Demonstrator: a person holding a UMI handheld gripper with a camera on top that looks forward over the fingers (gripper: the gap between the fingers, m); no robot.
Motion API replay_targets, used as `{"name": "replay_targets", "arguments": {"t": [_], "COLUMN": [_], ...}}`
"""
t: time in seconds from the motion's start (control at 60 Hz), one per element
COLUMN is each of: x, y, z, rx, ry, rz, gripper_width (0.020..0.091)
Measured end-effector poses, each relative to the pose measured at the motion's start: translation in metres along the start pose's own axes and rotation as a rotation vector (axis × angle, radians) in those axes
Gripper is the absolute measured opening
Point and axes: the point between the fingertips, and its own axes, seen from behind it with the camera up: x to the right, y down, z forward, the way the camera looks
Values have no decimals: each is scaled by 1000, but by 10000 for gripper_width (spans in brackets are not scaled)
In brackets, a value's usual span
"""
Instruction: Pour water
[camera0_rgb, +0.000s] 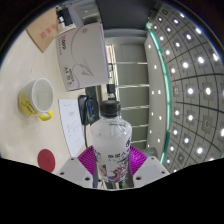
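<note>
A clear plastic water bottle (110, 135) with a black cap and a printed label stands upright between my fingers. Both magenta pads (90, 159) press against its lower body, so my gripper (111, 162) is shut on it. The bottle appears lifted above the table. A white cup with a yellow handle (38, 97) sits on the table well to the left, beyond the fingers. The bottle's base is hidden below my fingers.
A white box with grey print (82, 50) lies beyond the bottle. A sheet of paper (72, 122) lies beside the bottle on the left, and a red disc (46, 157) sits near the left finger. A perforated panel with a green edge (185, 80) rises on the right.
</note>
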Motion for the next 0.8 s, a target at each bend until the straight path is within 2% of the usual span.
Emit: {"name": "replay_targets", "arguments": {"t": [0.283, 0.45, 0.583, 0.8], "x": [-57, -67, -53, -5], "y": [-52, -55, -51, -27], "z": [19, 22, 18, 2], "rx": [103, 107, 101, 86], "ry": [61, 41, 2, -116], "rz": [-516, -532, -300, 465], "gripper_width": [401, 402, 402, 402]}}
